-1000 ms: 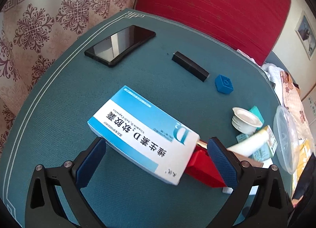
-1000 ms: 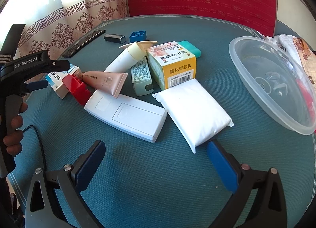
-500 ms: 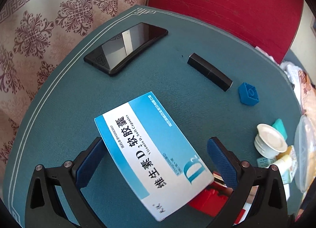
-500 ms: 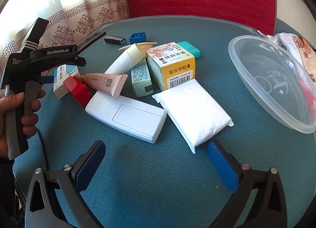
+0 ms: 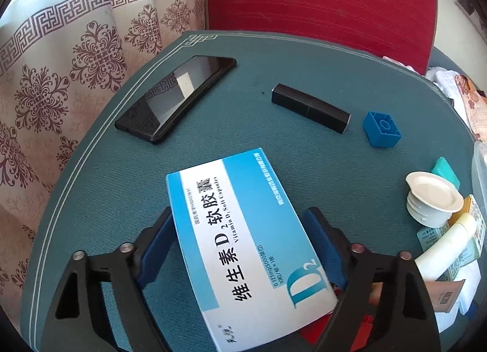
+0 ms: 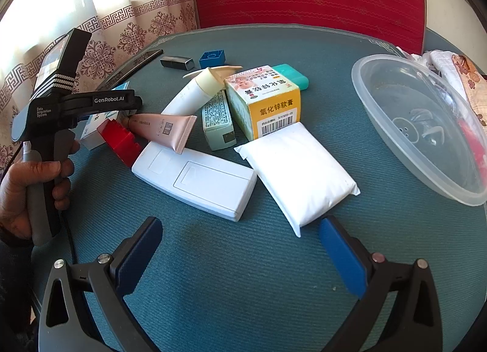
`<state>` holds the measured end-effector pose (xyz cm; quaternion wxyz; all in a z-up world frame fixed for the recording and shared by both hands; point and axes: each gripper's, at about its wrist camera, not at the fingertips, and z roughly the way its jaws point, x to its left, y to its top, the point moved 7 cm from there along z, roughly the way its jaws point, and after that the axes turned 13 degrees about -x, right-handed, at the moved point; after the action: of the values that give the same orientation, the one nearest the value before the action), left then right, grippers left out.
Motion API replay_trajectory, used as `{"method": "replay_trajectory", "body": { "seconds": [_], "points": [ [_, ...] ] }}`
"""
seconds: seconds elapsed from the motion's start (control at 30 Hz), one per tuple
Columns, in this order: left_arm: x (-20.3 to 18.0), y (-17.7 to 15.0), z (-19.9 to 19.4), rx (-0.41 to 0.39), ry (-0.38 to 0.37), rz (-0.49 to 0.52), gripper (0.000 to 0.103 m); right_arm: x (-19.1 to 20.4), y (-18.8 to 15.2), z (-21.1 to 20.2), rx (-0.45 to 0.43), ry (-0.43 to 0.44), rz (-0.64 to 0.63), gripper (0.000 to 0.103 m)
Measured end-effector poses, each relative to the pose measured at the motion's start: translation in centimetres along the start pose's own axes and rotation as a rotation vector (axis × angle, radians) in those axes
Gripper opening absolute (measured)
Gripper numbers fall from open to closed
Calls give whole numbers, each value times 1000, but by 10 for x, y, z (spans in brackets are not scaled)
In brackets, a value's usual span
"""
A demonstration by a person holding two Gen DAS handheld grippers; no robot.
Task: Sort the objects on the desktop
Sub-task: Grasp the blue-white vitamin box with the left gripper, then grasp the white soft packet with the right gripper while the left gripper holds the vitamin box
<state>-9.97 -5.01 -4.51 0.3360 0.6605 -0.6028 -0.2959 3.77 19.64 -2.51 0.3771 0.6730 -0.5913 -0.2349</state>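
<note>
Your left gripper (image 5: 240,248) has just been closing its jaws around the vitamin box (image 5: 243,245); the blue pads sit at both long sides of it, seemingly touching, so call it grasped. The box lies near the table's (image 5: 91,199) left edge, its near end resting over the red block (image 6: 120,142). Its face reads "Vitamin D2 Soft Capsules", with a large "D2" and Chinese characters.

From the box, open cloth runs toward 12 o'clock. The phone (image 5: 175,97) lies at 11 o'clock close to the piped table edge, the black stick (image 5: 310,107) at 1 o'clock, the blue cube (image 5: 382,129) beyond it at 2 o'clock.

Your right gripper (image 6: 240,256) stands released, nothing between its jaws, with bare cloth beneath. From it, the white remote (image 6: 194,180) is at 11 o'clock, the white pack (image 6: 299,169) at 1 o'clock just off the right pad, the clear bowl (image 6: 392,151) at 2 o'clock near the right edge. The yellow box (image 6: 264,99) at 12 o'clock carries a barcode and Chinese print. The left tool's arm reads "GenRobot.AI" and "Data Acquisition System"; your hand (image 6: 21,190) grips its handle
</note>
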Motion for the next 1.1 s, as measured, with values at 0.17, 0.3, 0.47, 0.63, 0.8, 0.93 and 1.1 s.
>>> {"method": "replay_trajectory", "body": {
  "seconds": [0.17,0.3,0.47,0.63,0.8,0.93,1.1],
  "points": [
    [-1,-1,-6,-33,-40,13,74,-3,4,-7,-29,53,61,103],
    [-13,2,-13,-49,-72,0,72,0,11,-14,-64,96,78,103],
    [-12,5,-14,-61,-82,-27,71,16,27,-17,-103,123,27,101],
    [-9,5,-12,-48,-79,-44,71,21,38,-13,-116,117,-2,97],
    [-9,5,-13,-50,-72,-55,71,-11,34,-6,-81,41,61,66],
    [-10,4,-15,-54,-68,-51,71,-33,34,-6,-88,-30,55,65],
    [-12,5,-15,-58,-57,-61,71,-48,36,0,-75,-47,33,65]
  ]
}}
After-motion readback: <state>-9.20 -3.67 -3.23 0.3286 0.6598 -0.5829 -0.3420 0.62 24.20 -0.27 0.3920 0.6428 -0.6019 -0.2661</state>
